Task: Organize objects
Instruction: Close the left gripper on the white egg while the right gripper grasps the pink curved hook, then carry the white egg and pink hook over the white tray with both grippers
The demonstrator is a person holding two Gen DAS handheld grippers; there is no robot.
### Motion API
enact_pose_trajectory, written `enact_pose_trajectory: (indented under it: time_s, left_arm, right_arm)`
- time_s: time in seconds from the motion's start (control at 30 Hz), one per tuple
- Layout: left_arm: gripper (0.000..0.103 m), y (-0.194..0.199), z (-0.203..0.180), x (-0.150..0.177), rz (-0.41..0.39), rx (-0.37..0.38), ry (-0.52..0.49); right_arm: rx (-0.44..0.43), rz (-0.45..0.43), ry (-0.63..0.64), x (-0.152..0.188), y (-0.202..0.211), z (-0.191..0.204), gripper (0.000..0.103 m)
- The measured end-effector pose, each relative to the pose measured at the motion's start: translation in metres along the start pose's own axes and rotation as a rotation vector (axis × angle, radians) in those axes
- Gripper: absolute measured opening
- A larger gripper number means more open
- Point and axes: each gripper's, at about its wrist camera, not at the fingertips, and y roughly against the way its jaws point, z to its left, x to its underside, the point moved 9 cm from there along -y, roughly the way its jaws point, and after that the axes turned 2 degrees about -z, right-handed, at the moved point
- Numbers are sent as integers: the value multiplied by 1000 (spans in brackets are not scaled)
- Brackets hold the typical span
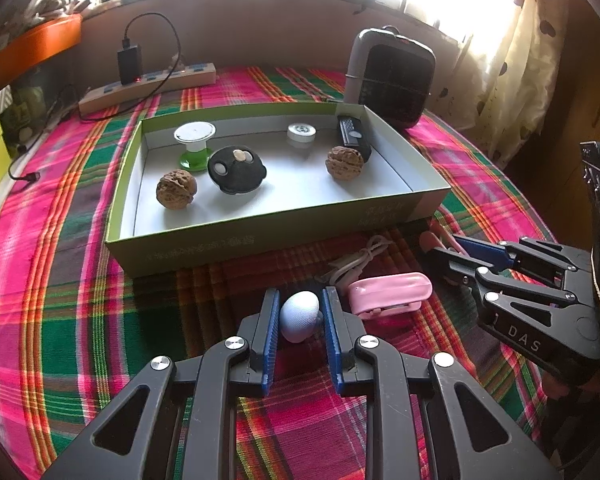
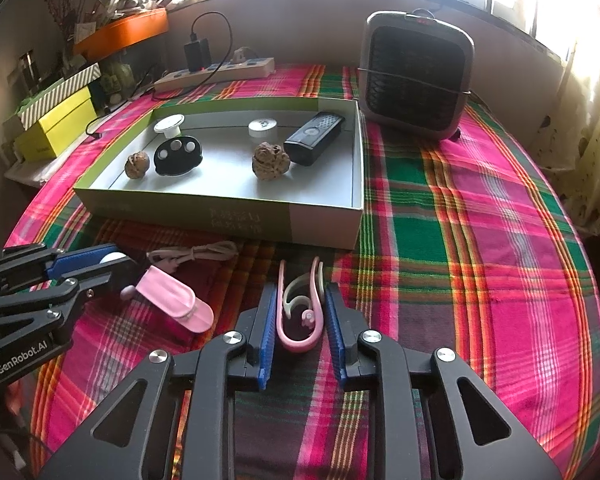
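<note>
My left gripper (image 1: 300,312) stands around a pale blue egg-shaped object (image 1: 299,315) on the plaid cloth; its blue pads sit close beside it with small gaps. My right gripper (image 2: 300,316) straddles a pink and cream hook-shaped clip (image 2: 301,312), pads close beside it. A pink case (image 1: 388,293) lies between the grippers, also in the right wrist view (image 2: 176,300). A coiled white cable (image 2: 196,253) lies in front of the green box (image 1: 260,236). The box holds two walnuts (image 1: 177,189), a black key fob (image 1: 237,169), a black remote (image 1: 352,136), a white cap (image 1: 301,132) and a white-topped green stand (image 1: 195,144).
A small dark fan heater (image 2: 416,72) stands behind the box at the right. A power strip (image 1: 148,88) with a charger lies at the back left. Yellow and striped boxes (image 2: 56,120) sit at the far left. A curtain (image 1: 516,60) hangs at the right.
</note>
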Motion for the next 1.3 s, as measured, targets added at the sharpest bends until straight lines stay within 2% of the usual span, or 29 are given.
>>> enact_pose_trajectory:
  time_s: [0.77, 1.3]
  left_arm:
    - [19, 20, 3, -26, -61, 16, 13]
    - [19, 10, 17, -61, -90, 10, 35]
  right_arm:
    - [-19, -39, 10, -19, 15, 2, 24]
    - [-66, -84, 52, -62, 11, 13, 24]
